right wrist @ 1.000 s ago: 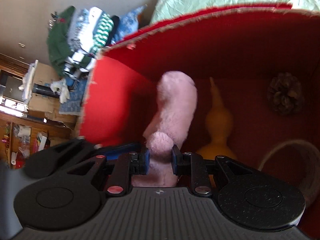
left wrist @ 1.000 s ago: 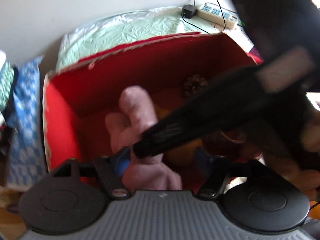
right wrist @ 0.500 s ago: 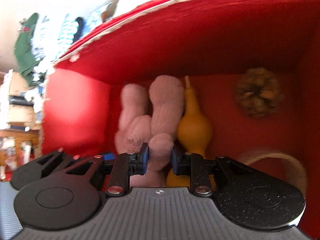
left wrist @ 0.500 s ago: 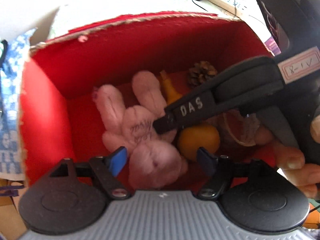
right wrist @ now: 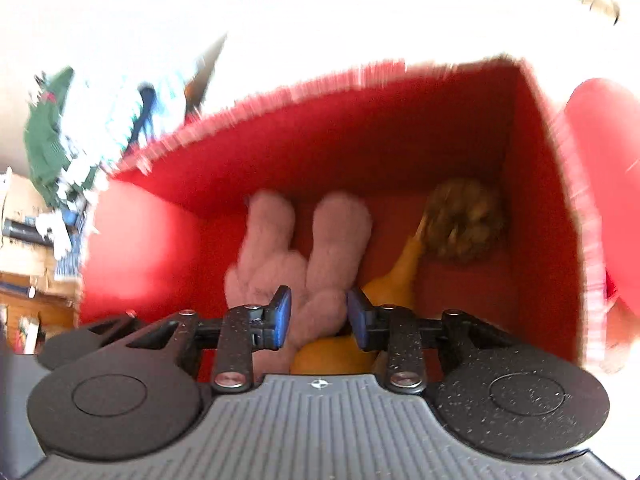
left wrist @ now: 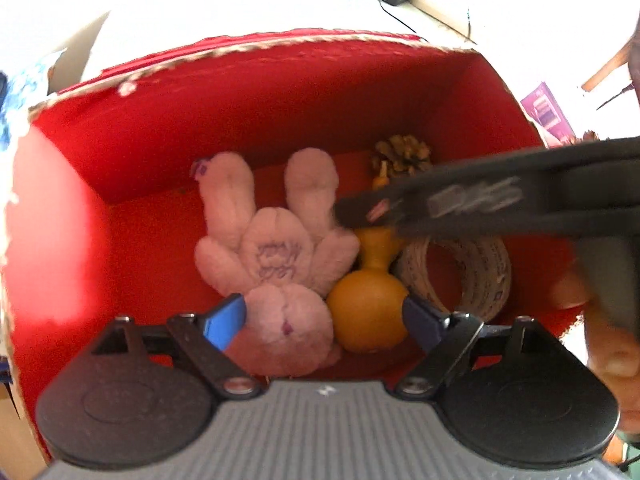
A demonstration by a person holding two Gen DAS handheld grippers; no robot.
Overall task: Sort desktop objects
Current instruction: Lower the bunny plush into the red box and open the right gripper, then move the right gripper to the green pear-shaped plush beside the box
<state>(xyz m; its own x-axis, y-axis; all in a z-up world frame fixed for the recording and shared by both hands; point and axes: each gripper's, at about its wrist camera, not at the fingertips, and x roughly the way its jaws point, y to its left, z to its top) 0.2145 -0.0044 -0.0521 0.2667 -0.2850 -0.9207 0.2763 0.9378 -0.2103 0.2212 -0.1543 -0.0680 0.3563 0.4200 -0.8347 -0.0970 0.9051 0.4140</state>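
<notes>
The pink plush rabbit (left wrist: 276, 264) lay on the floor of the red box (left wrist: 280, 92), face up, with its two ears pointing to the far wall of the box. One second before, the right gripper (right wrist: 318, 318) had been clenched on one limb of the rabbit and was carrying it down into the box; now its jaws were opening, the blue pads stood a little apart from the fur on both sides, and the limb was between them but no longer pressed. So the rabbit was released, and the box carried its weight, not the gripper.

The left gripper (left wrist: 324, 320) was over the near side of the box, also with jaws opening wide. The head of the rabbit and the round belly of the yellow gourd (left wrist: 368, 312) showed between its blue fingers (left wrist: 224, 320), but the pads did not press on either thing, so it was grasping nothing.

Inside the box, the gourd lay just beside the rabbit, on its right as the left wrist view shows it. The tape roll (left wrist: 480, 272) was beside the gourd, and the pine cone (left wrist: 402, 156) was in the far right corner of the box.

For the task, I judged that this one thing was now sorted: four things were together in the box. The right gripper, which was blurred in the left wrist view, probably only needed to lift away without catching the fur
</notes>
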